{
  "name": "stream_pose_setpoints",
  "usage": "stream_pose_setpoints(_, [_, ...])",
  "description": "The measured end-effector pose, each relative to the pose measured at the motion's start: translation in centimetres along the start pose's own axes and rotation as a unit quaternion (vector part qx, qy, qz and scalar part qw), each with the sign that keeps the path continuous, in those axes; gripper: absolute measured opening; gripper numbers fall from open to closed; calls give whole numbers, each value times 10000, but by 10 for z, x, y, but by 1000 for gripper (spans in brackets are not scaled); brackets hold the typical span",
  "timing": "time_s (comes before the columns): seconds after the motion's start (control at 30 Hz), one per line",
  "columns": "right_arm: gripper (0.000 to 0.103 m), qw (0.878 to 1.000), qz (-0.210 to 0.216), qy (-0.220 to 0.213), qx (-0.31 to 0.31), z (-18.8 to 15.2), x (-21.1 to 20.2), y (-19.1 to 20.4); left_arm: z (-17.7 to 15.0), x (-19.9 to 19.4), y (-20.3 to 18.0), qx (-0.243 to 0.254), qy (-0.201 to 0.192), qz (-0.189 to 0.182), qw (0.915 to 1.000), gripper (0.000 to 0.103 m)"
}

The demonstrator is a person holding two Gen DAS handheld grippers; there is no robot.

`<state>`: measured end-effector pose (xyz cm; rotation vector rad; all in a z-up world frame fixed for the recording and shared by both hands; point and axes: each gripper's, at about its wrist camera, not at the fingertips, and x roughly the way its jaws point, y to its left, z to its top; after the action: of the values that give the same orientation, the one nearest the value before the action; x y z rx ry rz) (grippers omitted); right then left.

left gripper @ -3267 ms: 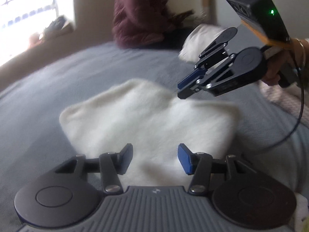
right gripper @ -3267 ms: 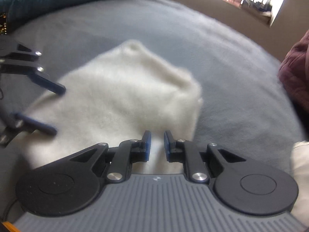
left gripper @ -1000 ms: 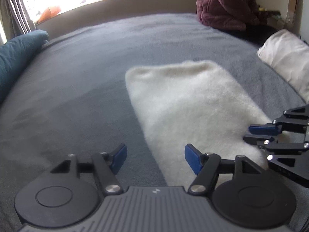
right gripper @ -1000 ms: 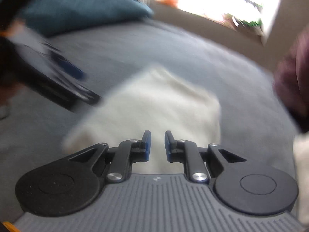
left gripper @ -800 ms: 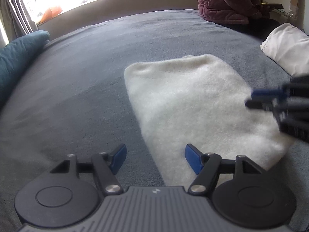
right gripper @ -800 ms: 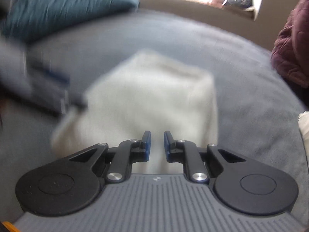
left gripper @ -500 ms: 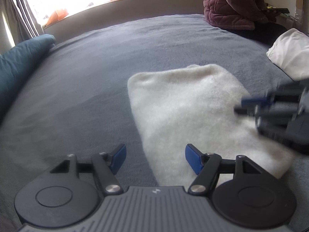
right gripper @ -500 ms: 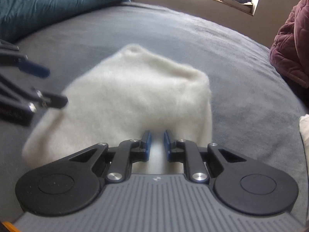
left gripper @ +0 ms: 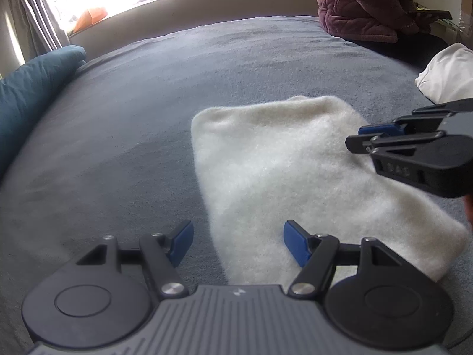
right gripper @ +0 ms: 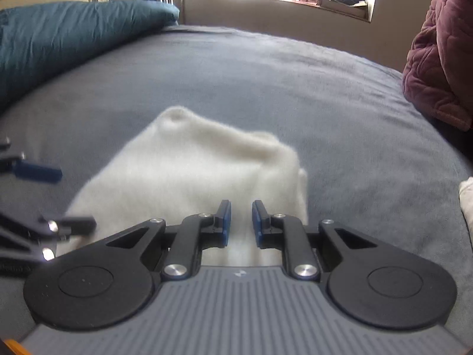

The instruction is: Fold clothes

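A white fleecy garment (left gripper: 283,174) is laid flat on the grey bed (left gripper: 133,124), already doubled into a long rectangle, so another fold is probably intended. The left gripper (left gripper: 238,241) is held wide open and empty above the garment's near edge, seemingly ready to take it. The right gripper (right gripper: 240,224) is held nearly closed over the near right part, with nothing visibly pinched between its jaws.

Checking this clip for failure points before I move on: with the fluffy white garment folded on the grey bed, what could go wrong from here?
The folded fluffy white garment looks thick and springy, so it may spring open. The left gripper straddles its near edge with jaws open; closing there might pinch only the top layer. The right gripper, jaws nearly together, hangs low over the garment and could drag it across the grey bed cover.
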<state>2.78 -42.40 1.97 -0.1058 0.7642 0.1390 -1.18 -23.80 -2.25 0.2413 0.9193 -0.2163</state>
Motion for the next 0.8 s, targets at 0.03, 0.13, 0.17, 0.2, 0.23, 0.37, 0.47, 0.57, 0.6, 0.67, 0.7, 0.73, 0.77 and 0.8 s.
stream_pose_setpoints(0.03, [15,10000,-37,53,-36,-1,5,-1,0,1,-1,-10,7,-5,10000,69])
stream_pose_setpoints(0.13, [15,9998,-40,178,4,-11,17,-3,-1,2,0,-15,8,-16,10000,70])
stream_pose_setpoints(0.17, [15,9998,-33,171,20,-12,17,-3,-1,2,0,-18,13,-21,10000,70])
stream_pose_setpoints(0.2, [15,9998,-29,180,19,-9,16,-2,-1,2,0,-22,18,-27,10000,71])
stream_pose_setpoints(0.23, [15,9998,-28,194,14,-8,17,-2,-1,2,1,-25,24,-33,10000,71])
stream_pose_setpoints(0.37, [15,9998,-35,217,-10,-6,12,-1,0,3,-1,-37,28,-20,10000,71])
stream_pose_setpoints(0.47, [15,9998,-47,205,1,-6,12,0,-1,2,-2,-21,9,-2,10000,71])
stream_pose_setpoints(0.57, [15,9998,-53,208,3,-6,11,1,-1,2,-1,-33,20,5,10000,71])
stream_pose_setpoints(0.6, [15,9998,-54,211,5,-6,11,1,-1,2,-1,-33,24,8,10000,71])
stream_pose_setpoints(0.67, [15,9997,-59,217,8,-6,11,1,-1,2,-1,-29,27,17,10000,71])
stream_pose_setpoints(0.7, [15,9997,-65,219,8,-6,12,2,-1,2,-1,-25,26,22,10000,71])
stream_pose_setpoints(0.73, [15,9997,-70,222,8,-6,12,2,-1,2,-1,-25,24,24,10000,71])
stream_pose_setpoints(0.77, [15,9997,-70,224,5,-6,12,2,-1,2,-1,-25,23,27,10000,71])
stream_pose_setpoints(0.8, [15,9997,-69,225,1,-5,12,2,-1,2,-1,-26,21,29,10000,71])
